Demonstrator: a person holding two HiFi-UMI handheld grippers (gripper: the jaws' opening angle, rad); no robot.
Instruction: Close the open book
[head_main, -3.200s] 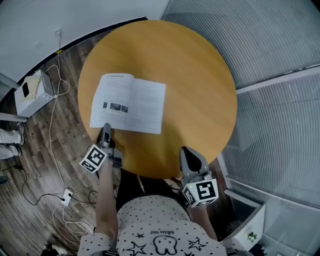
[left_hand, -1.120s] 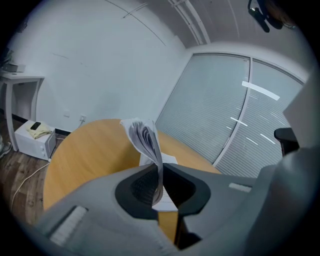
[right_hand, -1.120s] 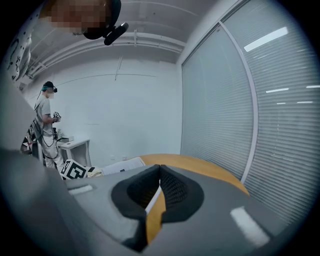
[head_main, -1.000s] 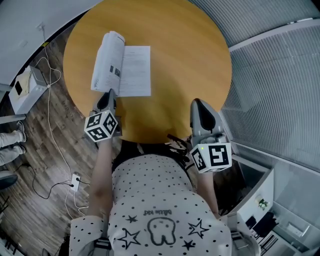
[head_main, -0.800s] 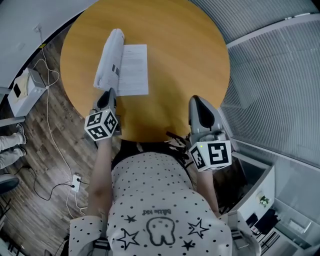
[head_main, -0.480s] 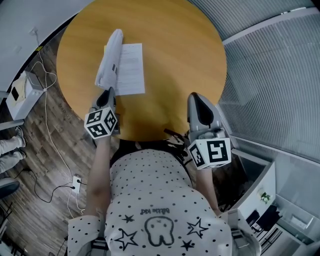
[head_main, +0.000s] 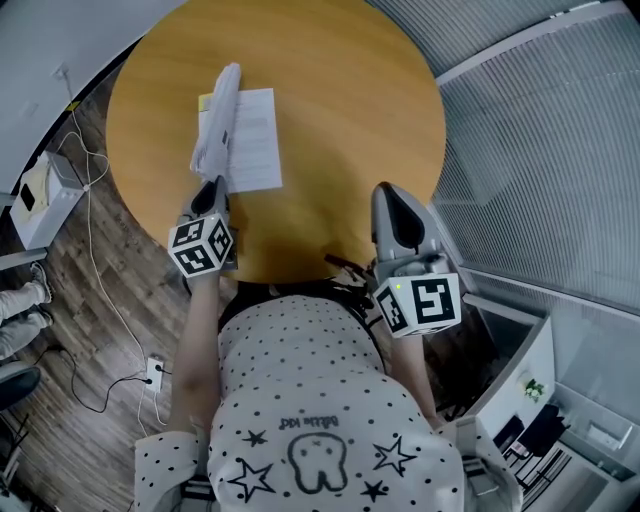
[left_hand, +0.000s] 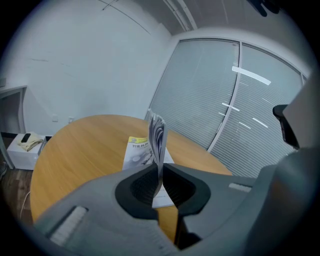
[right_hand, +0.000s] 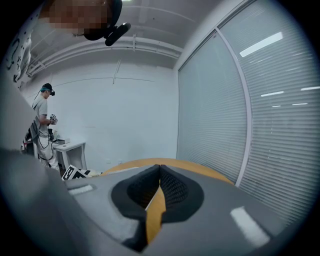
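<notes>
The book (head_main: 252, 140) lies on the left part of the round wooden table (head_main: 350, 100), towards the person's side. Its right half rests flat on the table, and its left half stands nearly upright from the spine. The left tool (head_main: 210, 186) is closed on the near lower edge of this raised half. In the left gripper view the sheaf of the book (left_hand: 157, 137) rises straight out from between the pressed jaws of the left tool (left_hand: 159, 180).

The flat page has a yellow strip at its top, with a dark heading and small pictures below it, but the letters are too small to read. The person's dotted shirt (head_main: 300, 400) shows stars, a tooth drawing and one line of writing that I cannot read with certainty.

The right tool (head_main: 392, 196) hangs at the near right edge of the table. Its jaws are together with nothing between them, and in the right gripper view only the orange table (right_hand: 145, 163) shows under the right tool (right_hand: 159, 172).

A white box (head_main: 40, 190) stands on the floor left of the table, with a dark flat thing on top; its inside is hidden. The left gripper view shows this box (left_hand: 27, 142) too.

Only the right gripper view shows another person (right_hand: 46, 125), who stands beyond the table beside a white desk (right_hand: 70, 147). Only the head view shows the white cables (head_main: 95, 260) on the floor left of the table
</notes>
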